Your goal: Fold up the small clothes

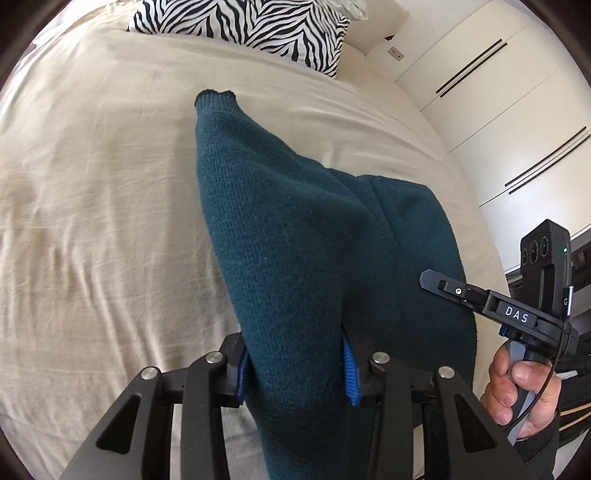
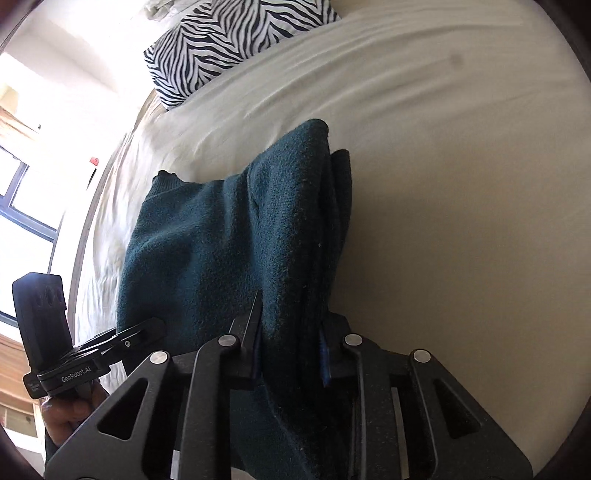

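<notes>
A dark teal knit sweater (image 1: pixel 295 236) hangs above a cream bed sheet (image 1: pixel 92 184), held up between both grippers. My left gripper (image 1: pixel 295 369) is shut on one bunched edge of the sweater, blue pads pressed on the fabric. A ribbed cuff (image 1: pixel 214 99) points away from me. My right gripper (image 2: pixel 291 354) is shut on the other edge of the sweater (image 2: pixel 229 240), which drapes in folds. The right gripper also shows in the left wrist view (image 1: pixel 461 291), at the right side of the sweater. The left gripper shows in the right wrist view (image 2: pixel 122 339) at lower left.
A zebra-print pillow (image 1: pixel 251 26) lies at the head of the bed; it also shows in the right wrist view (image 2: pixel 221 40). White wardrobe doors (image 1: pixel 498 110) stand beyond the bed's right side. A window (image 2: pixel 22 206) is on the far left.
</notes>
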Action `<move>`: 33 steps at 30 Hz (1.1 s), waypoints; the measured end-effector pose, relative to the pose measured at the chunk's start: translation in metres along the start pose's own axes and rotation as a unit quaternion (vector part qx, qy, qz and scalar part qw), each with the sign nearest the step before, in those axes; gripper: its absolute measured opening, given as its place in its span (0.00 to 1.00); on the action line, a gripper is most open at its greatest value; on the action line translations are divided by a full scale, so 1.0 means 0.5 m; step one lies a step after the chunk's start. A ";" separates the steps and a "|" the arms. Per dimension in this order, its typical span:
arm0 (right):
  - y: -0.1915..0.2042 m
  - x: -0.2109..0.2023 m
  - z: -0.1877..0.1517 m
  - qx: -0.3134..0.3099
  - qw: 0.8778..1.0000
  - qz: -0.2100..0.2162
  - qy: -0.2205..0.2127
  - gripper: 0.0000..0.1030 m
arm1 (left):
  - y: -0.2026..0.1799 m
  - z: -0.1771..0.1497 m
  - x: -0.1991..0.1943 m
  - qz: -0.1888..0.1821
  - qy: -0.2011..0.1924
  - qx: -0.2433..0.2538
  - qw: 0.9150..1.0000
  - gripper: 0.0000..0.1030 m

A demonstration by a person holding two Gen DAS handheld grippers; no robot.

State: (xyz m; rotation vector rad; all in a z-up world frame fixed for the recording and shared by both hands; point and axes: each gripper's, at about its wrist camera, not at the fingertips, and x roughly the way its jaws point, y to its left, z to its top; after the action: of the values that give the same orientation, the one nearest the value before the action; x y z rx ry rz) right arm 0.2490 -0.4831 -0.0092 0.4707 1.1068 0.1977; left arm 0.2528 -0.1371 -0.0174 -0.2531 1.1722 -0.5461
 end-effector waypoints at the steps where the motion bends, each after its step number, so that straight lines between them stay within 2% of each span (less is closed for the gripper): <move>1: 0.024 -0.015 -0.012 -0.012 1.000 -0.001 -0.004 0.20 | -0.001 -0.008 -0.021 0.003 -0.006 0.007 1.000 0.40; 3: 0.069 -0.040 -0.038 -0.033 0.999 0.003 -0.009 0.20 | 0.009 -0.032 -0.069 0.006 -0.015 0.015 1.000 0.40; 9: 0.197 -0.085 -0.137 -0.066 0.997 0.048 -0.011 0.20 | 0.060 -0.133 -0.210 0.023 -0.035 0.024 0.999 0.40; 12: 0.264 -0.079 -0.193 -0.082 0.995 0.059 -0.004 0.20 | 0.097 -0.188 -0.261 0.031 -0.042 0.017 0.999 0.40; 16: 0.305 -0.055 -0.261 -0.074 0.994 0.082 0.013 0.20 | 0.147 -0.256 -0.296 0.042 -0.045 0.014 0.998 0.40; 20: 0.321 -0.019 -0.318 -0.070 0.993 0.085 0.034 0.20 | 0.203 -0.305 -0.294 0.037 -0.032 -0.010 0.999 0.41; 23: 0.306 0.023 -0.347 -0.053 0.994 0.081 0.050 0.20 | 0.238 -0.330 -0.262 0.039 -0.019 -0.022 0.999 0.42; 25: 0.275 0.043 -0.373 -0.034 0.995 0.076 0.054 0.21 | 0.266 -0.342 -0.239 0.032 -0.014 -0.041 0.999 0.49; 27: 0.231 0.069 -0.380 0.009 0.992 0.105 0.066 0.22 | 0.286 -0.346 -0.229 0.013 -0.017 -0.058 0.998 0.56; 29: 0.196 0.088 -0.383 0.042 0.988 0.133 0.070 0.24 | 0.293 -0.351 -0.225 0.005 -0.018 -0.064 0.998 0.59; 33: 0.186 0.093 -0.393 0.039 0.987 0.146 0.060 0.27 | 0.288 -0.348 -0.221 0.012 -0.018 -0.060 0.998 0.63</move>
State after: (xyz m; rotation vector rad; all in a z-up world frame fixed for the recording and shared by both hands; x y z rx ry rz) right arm 0.1013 -0.3308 -0.0753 0.6974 1.1632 0.4453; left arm 0.1012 0.0586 -0.0615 -0.3493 1.1732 -0.4483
